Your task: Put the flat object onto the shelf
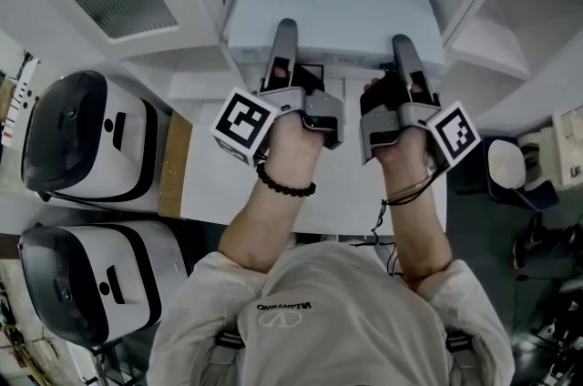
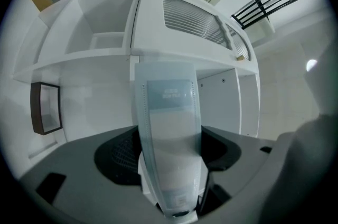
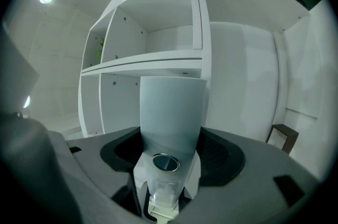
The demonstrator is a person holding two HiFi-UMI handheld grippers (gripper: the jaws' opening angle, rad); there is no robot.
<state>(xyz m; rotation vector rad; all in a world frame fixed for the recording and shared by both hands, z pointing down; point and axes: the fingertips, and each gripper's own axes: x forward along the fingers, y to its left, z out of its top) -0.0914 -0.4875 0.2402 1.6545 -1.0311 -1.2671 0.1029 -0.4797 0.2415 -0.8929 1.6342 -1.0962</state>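
The pale flat object [image 2: 168, 128] is clamped by both the left gripper [image 2: 170, 175] and the right gripper [image 3: 168, 165]; its long axis is pointed away, toward the shelf [image 3: 150, 68] standing just ahead.

We are failing to read the blurred label print on the flat object [image 2: 169, 133], and the head view's bottom edge is cutting off the person's torso [image 1: 328, 330].
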